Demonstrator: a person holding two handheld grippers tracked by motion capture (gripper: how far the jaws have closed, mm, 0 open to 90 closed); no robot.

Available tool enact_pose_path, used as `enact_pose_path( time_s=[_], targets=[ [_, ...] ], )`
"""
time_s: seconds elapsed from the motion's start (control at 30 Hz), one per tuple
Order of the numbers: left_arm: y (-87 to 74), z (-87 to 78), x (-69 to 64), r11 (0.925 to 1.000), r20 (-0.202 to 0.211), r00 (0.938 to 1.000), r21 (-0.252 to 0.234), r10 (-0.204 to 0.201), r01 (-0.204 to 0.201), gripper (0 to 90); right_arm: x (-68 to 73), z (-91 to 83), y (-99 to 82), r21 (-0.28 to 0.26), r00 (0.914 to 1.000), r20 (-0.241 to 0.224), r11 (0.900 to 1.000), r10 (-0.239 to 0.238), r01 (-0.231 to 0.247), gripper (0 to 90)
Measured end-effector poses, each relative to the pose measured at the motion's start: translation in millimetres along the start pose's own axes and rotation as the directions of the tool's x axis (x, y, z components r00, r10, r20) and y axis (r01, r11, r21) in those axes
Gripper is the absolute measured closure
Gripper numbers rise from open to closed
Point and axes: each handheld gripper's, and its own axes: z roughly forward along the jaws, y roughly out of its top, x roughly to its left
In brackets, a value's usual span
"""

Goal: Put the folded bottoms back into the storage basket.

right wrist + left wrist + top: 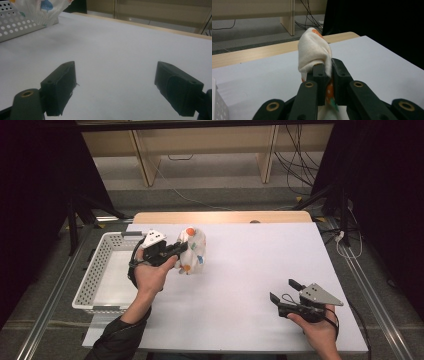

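Even overhead light, no hard glare. White bench (250, 270) bright in all views; surroundings at both sides of high view near black. Shadows soft, faint: under left gripper (183, 248) and cloth (194, 251), small one by right gripper (283, 292). High view sharp enough, low res. Gripper views: jaws up close soft, blurry; background furniture slightly out of focus. Basket (15, 27) dim grey, grainy.

white patterned cloth (194, 251), bunched, beside basket (107, 251)
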Motion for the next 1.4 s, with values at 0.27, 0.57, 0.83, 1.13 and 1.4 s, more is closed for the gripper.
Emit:
enact_pose_path(
  time_s=[0.27,0.57,0.83,1.13,1.4],
  targets=[
    [0.1,-3.4,2.8,1.0,-0.006,1.0,-0.006,-0.001,0.001,81.9,0.2,-0.2,0.1,0.005,1.0,0.002,1.0,-0.004,0.004,18.0],
    [0.2,-7.0,6.7,1.0,-0.014,0.9999,-0.009,-0.003,0.003,81.9,0.2,0.8,-0.5,0.0,1.0,0.0,1.0,-0.003,0.003,17.9],
    [0.5,-10.7,9.7,0.9999,-0.021,0.9998,-0.013,-0.006,0.006,81.9,0.7,1.4,-0.7,-0.001,1.0,-0.003,1.0,-0.002,0.002,17.7],
    [0.7,-14.1,13.0,0.9998,-0.028,0.9996,-0.019,-0.007,0.007,82.0,0.8,1.7,-0.7,-0.005,1.0,-0.003,1.0,-0.002,0.002,17.7],
    [1.7,-18.5,16.3,0.9997,-0.034,0.9994,-0.025,-0.008,0.007,81.9,1.0,1.6,-0.7,-0.002,1.0,-0.001,1.0,-0.002,0.002,17.7]
  ],
)
